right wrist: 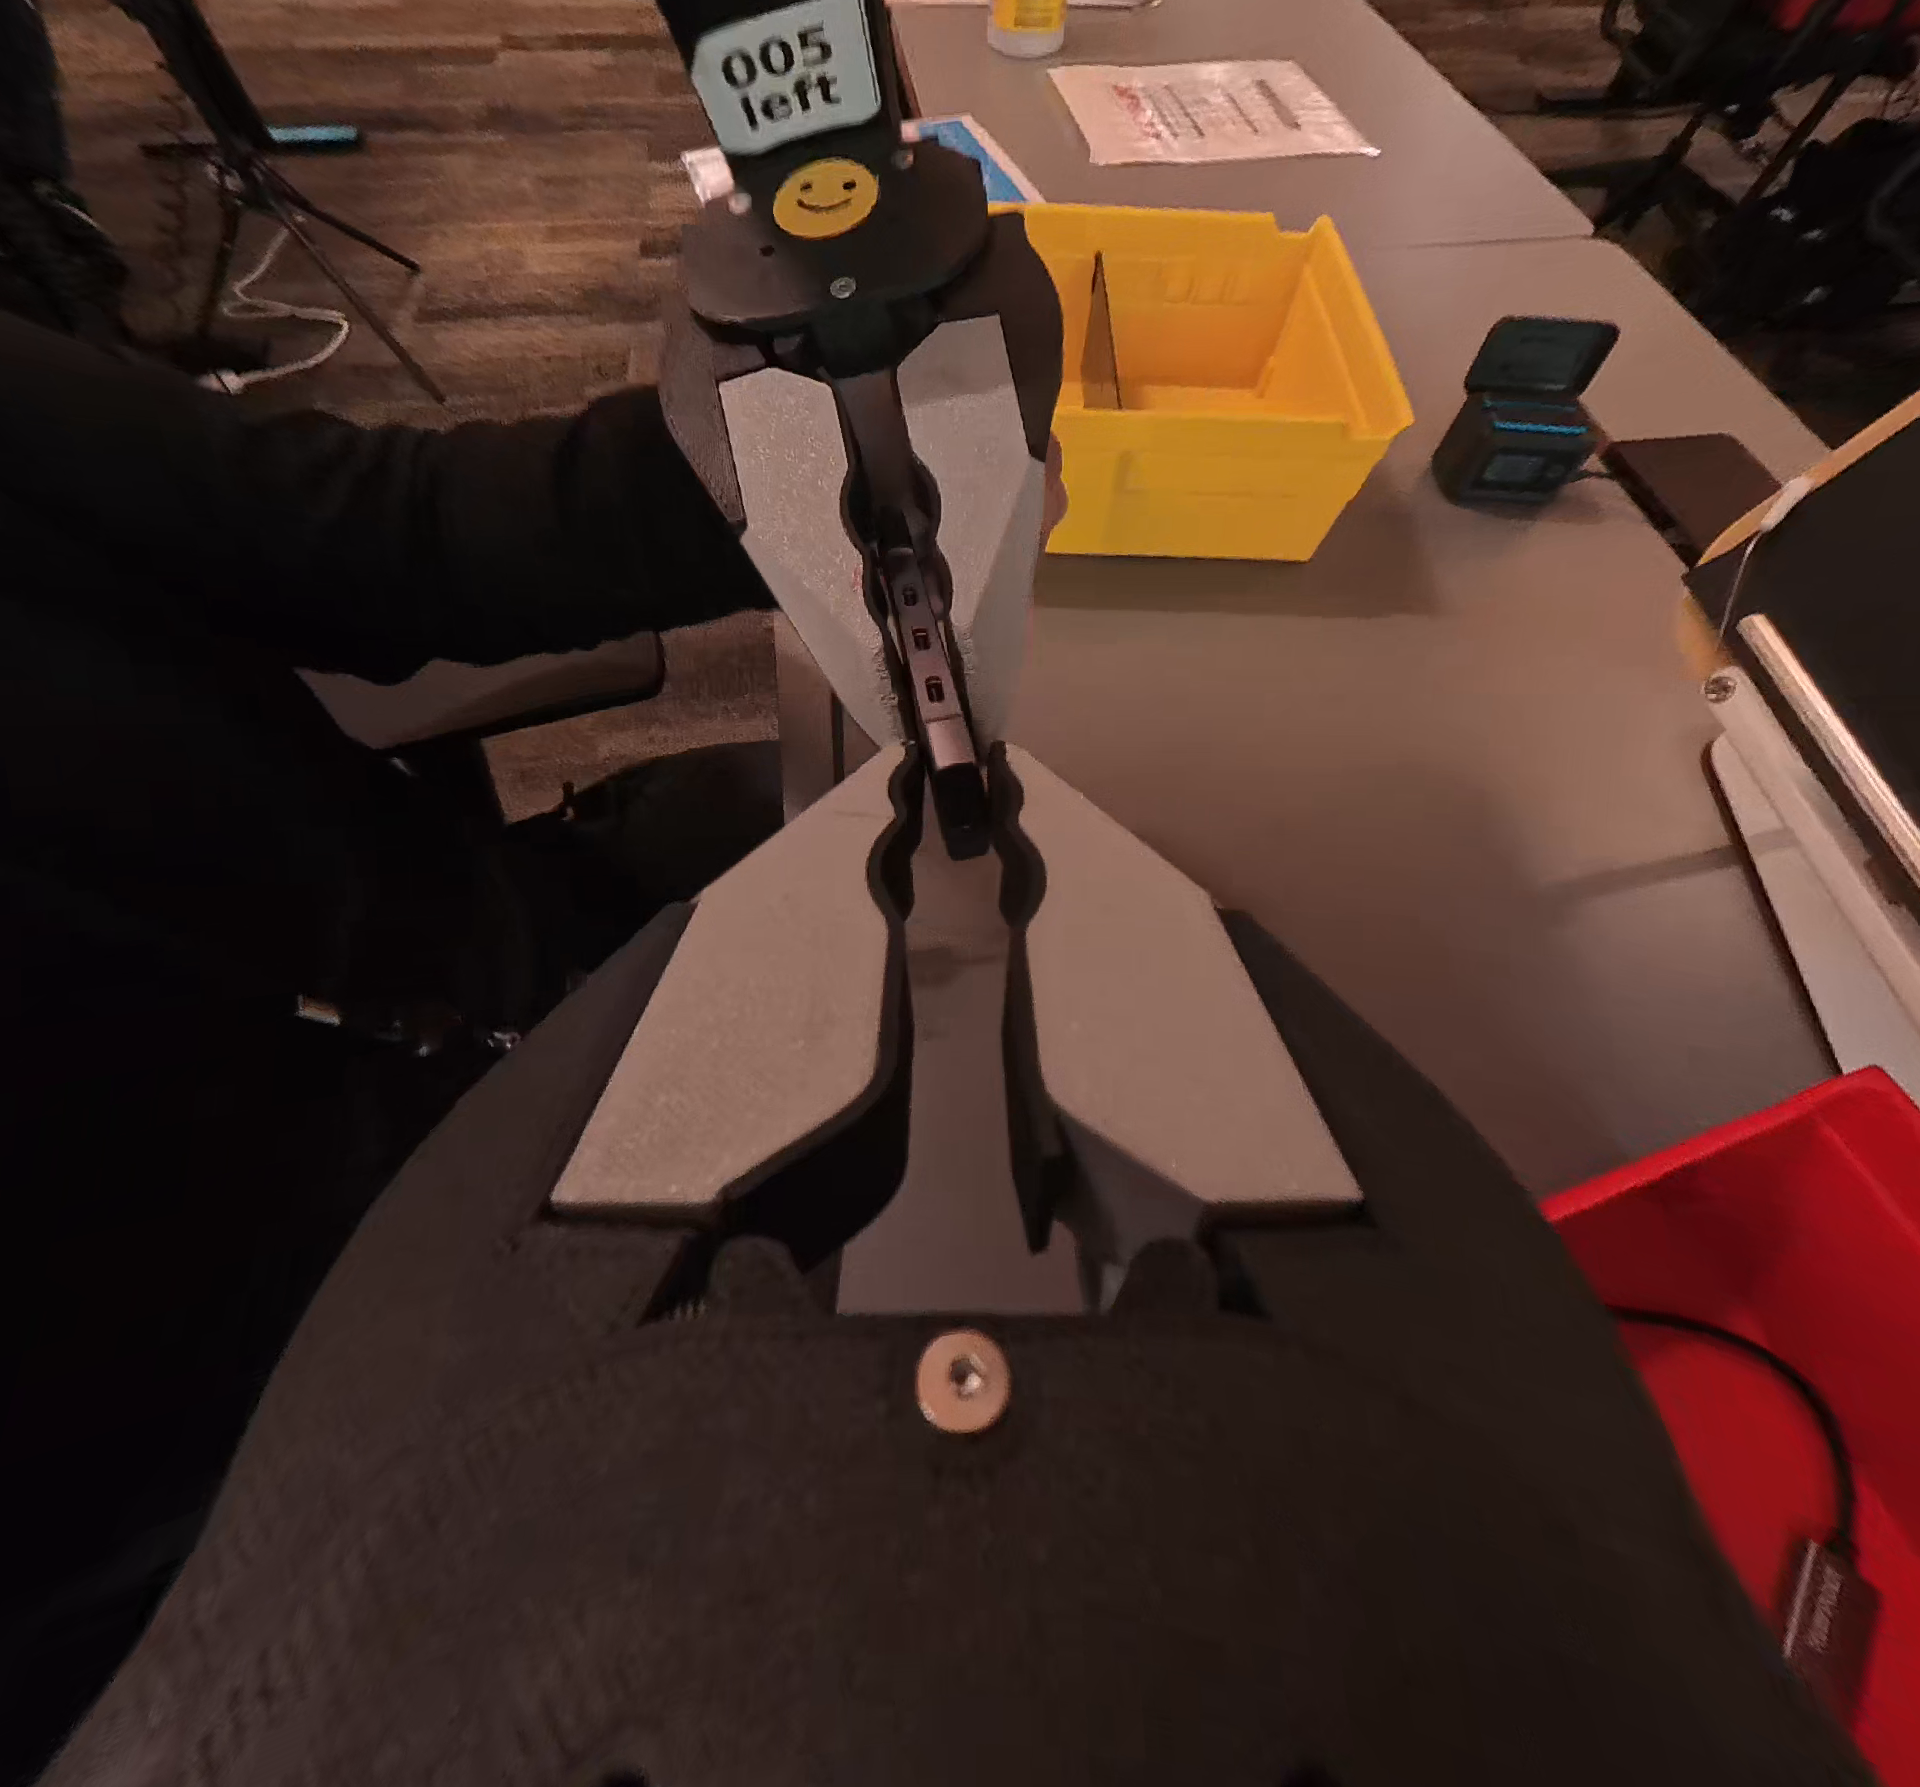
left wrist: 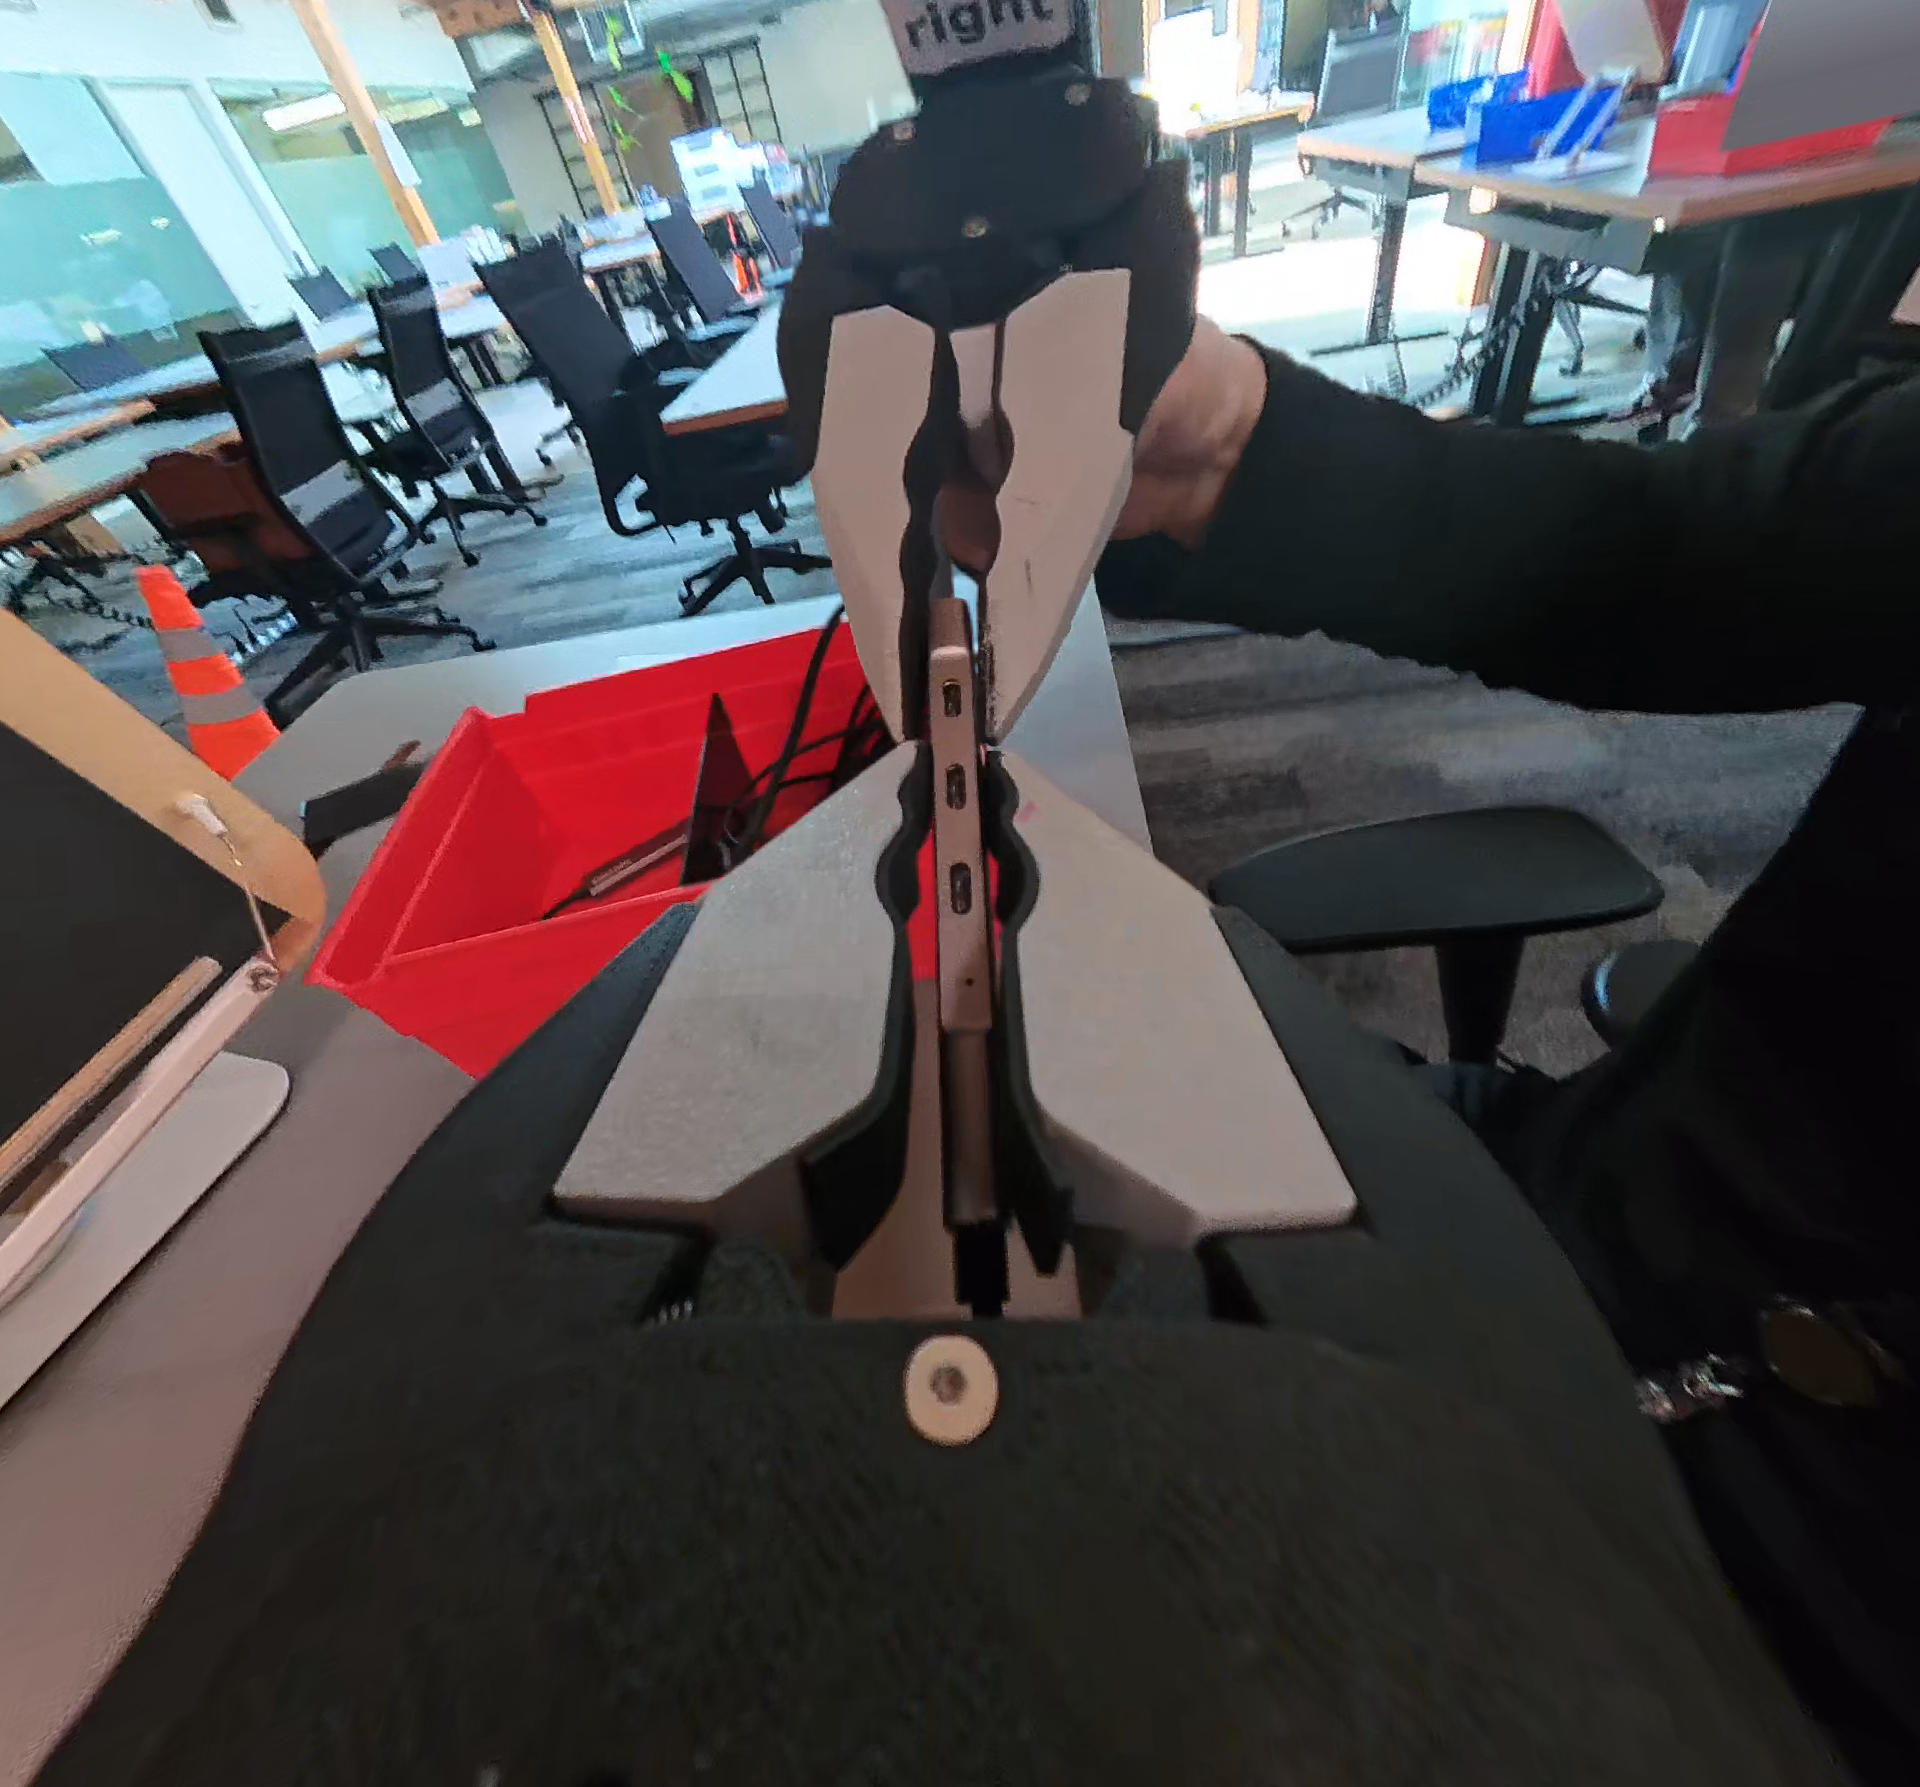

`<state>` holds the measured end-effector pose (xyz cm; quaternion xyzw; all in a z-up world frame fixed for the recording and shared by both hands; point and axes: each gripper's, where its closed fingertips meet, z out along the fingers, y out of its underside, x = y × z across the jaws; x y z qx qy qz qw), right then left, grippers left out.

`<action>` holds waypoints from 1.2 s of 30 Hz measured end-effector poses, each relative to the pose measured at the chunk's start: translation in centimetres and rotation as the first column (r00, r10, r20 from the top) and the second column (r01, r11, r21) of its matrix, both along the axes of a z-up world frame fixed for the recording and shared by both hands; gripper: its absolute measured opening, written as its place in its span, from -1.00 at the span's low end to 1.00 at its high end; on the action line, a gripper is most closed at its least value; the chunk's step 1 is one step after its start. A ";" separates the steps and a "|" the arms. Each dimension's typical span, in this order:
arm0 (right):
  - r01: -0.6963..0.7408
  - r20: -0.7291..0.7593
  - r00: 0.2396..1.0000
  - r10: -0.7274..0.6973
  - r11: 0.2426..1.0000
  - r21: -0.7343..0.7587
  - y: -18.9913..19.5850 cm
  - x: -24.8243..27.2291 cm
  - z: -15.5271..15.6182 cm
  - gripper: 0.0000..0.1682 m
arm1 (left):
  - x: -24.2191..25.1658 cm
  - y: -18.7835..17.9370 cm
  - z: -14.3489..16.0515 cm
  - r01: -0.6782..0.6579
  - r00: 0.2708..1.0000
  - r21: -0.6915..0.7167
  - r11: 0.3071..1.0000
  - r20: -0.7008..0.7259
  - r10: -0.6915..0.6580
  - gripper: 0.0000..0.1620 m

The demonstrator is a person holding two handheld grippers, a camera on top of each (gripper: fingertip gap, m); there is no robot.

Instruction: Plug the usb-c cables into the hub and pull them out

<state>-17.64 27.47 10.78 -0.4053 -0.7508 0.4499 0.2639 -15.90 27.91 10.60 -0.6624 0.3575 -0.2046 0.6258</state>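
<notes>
The left hand-held gripper [left wrist: 961, 781], nearest the left wrist camera, is pinching a slim silver metal USB-C hub [left wrist: 958, 864] edge-on, held in the air above the grey desk [right wrist: 1299, 750]. Three ports along the narrow edge face the camera. The right hand-held gripper [right wrist: 951, 781] is closed on a black USB-C cable plug [right wrist: 961, 818] at the hub's far end; whether the plug is seated cannot be told. A red plastic bin [left wrist: 457, 864] behind holds further cables.

The hub is probably light, rigid and smooth, so it may slip; gripping the flat faces is advisable. The plug should be held by its stiff moulded body, not its flexible cord.
</notes>
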 end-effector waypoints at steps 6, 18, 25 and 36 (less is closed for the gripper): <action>-0.037 0.056 0.998 0.042 0.995 -0.087 0.8 0.0 1.5 -0.93 | -2.7 -3.2 4.9 -0.047 0.989 0.276 0.960 0.146 0.006 -1.00; 0.529 -0.288 0.824 -0.487 0.844 0.087 18.6 2.7 11.5 -0.93 | -14.8 -7.2 0.3 -0.516 0.856 0.091 0.852 0.072 0.511 -1.00; 0.652 -0.008 0.729 -0.685 0.690 0.315 26.4 1.3 -1.3 -0.87 | -18.4 -11.8 -6.1 -0.666 0.744 -0.155 0.730 -0.066 0.665 -0.36; 0.665 0.025 0.746 -0.666 0.746 0.032 19.5 4.7 -0.9 -0.31 | -22.9 -15.2 -14.6 -0.858 0.506 -0.240 0.455 -0.243 0.827 -0.14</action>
